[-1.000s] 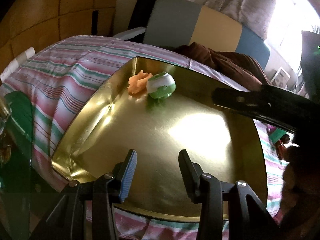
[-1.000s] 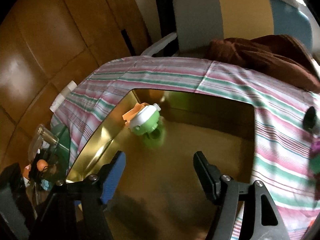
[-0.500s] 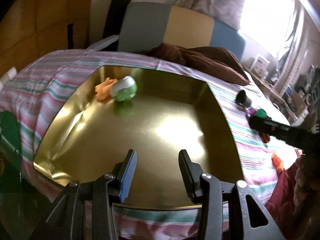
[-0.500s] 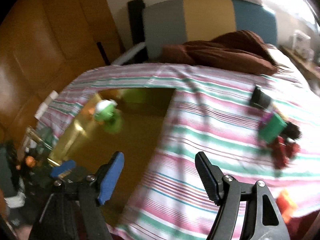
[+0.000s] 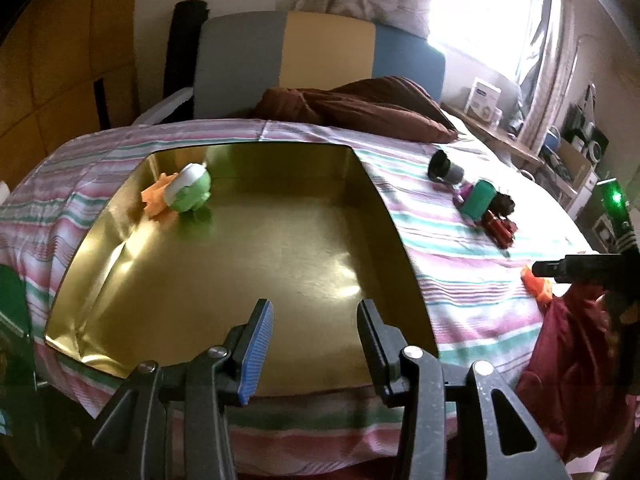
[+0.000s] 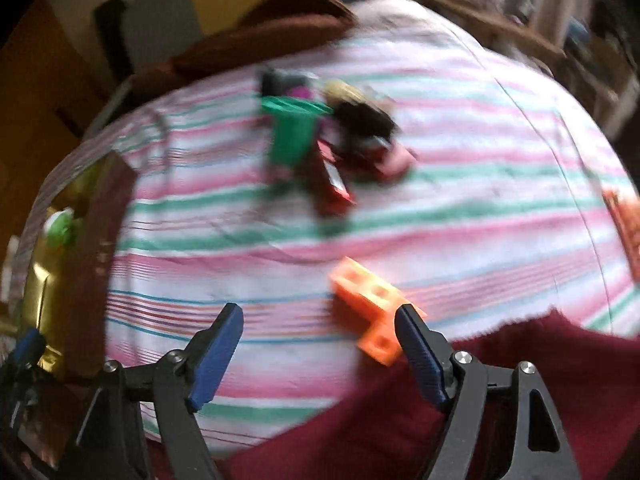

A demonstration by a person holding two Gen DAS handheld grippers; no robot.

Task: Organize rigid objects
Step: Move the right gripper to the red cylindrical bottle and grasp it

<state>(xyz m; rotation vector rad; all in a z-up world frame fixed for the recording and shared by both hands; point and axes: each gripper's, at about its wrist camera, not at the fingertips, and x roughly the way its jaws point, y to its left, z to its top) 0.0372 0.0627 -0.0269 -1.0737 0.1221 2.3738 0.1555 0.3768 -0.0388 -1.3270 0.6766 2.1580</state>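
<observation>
A gold tray (image 5: 248, 272) lies on the striped cloth and holds a green-and-white toy (image 5: 188, 194) and an orange piece (image 5: 154, 198) in its far left corner. My left gripper (image 5: 312, 344) is open and empty over the tray's near edge. My right gripper (image 6: 320, 356) is open and empty above the cloth, with an orange block (image 6: 368, 300) just ahead of its right finger. A pile with a green cup (image 6: 292, 132), red pieces (image 6: 332, 184) and dark pieces (image 6: 360, 124) lies farther back; the pile also shows in the left wrist view (image 5: 478, 200).
A brown cloth (image 5: 360, 108) lies at the bed's far side before a grey, yellow and blue headboard (image 5: 320, 52). A maroon cloth (image 6: 500, 392) covers the near right. A shelf with small items (image 5: 560, 148) stands at the right.
My right gripper has swung right, from over the tray to over the cloth near the orange block. My left gripper has drawn back a little from the tray.
</observation>
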